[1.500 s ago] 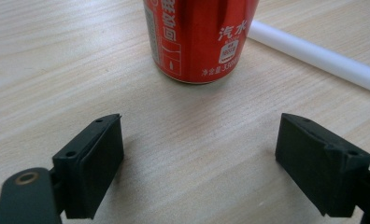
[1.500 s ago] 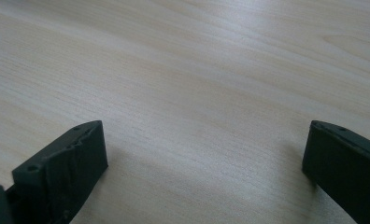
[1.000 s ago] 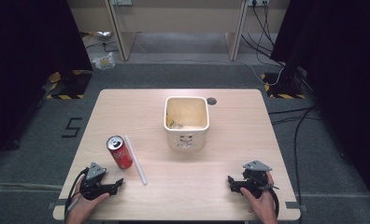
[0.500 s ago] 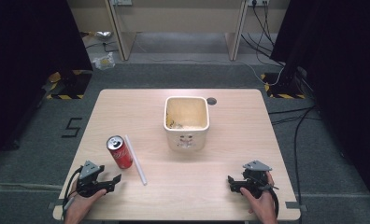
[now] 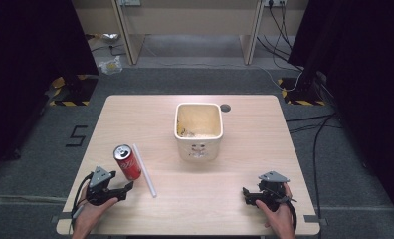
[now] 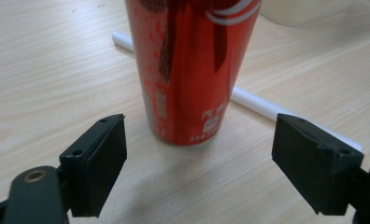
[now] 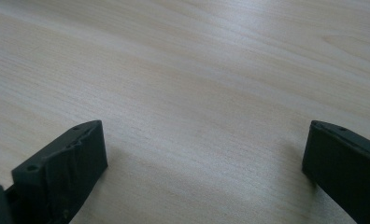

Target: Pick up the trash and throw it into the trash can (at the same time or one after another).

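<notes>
My left claw (image 6: 199, 158) is wide open, holding nothing, lined up on the red can (image 6: 192, 70), which stands upright on the surface (image 5: 245, 184) near the front left, just ahead of the jaws. In the high view the can (image 5: 127, 162) sits just left of the white straw (image 5: 145, 171), which lies flat behind it from my left claw's view; the two look close, maybe touching, can't tell. The cream tub (image 5: 199, 130) is well apart, mid-surface.

Handling guess: thin aluminium wall, smooth and slick, dents if squeezed hard. Can't tell whether it's full or empty, so weight unknown; if empty it tips easily. I'd grip mid-body, jaws square on opposite sides, light squeeze, keeping clear of the straw (image 6: 267, 105).

Right claw (image 7: 204, 154) is also spread wide, empty, over bare surface at the front right.
</notes>
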`<state>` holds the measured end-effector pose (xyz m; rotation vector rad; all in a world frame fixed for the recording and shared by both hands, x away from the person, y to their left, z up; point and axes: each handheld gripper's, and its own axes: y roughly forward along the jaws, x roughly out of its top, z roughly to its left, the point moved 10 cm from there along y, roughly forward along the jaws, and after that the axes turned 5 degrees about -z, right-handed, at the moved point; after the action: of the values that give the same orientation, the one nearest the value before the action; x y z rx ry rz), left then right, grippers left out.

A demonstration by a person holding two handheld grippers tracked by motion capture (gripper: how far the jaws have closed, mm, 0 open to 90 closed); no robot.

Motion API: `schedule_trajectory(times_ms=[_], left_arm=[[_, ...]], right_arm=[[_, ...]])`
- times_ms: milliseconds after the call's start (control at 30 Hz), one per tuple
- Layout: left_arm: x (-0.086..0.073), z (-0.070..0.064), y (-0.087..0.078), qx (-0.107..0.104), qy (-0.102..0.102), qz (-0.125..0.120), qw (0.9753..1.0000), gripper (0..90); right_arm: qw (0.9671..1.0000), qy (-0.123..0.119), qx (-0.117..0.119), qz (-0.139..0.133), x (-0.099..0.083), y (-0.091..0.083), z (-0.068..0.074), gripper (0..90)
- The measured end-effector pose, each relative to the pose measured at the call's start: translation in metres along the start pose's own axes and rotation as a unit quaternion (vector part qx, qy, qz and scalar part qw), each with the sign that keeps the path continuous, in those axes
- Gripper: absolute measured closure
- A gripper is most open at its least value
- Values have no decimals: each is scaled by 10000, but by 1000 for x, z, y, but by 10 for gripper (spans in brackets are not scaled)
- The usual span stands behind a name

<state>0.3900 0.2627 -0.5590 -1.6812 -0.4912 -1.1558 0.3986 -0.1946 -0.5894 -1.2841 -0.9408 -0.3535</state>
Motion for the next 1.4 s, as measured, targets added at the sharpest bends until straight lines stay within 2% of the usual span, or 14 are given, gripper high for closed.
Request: schedule_trajectory(times_ms=[533,800,1067,1267,1400], left_arm=[[18,3,16,74,123,-142,9998,197],[21,4,21,111,146,-196,9996,228],[25,3,26,64,160,-232,9996,260],[27,2,30,31,208,-247,9995,331],[27,2,29,31,217,-238,9995,335]], right_arm=[[10000,-1,-3,2,0,0,0,1],[10000,-1,-4,2,0,0,0,2],[10000,-11,-2,-1,0,0,0,2],[10000,-13,-1,0,0,0,0,2],[10000,-13,0,-1,0,0,0,2]])
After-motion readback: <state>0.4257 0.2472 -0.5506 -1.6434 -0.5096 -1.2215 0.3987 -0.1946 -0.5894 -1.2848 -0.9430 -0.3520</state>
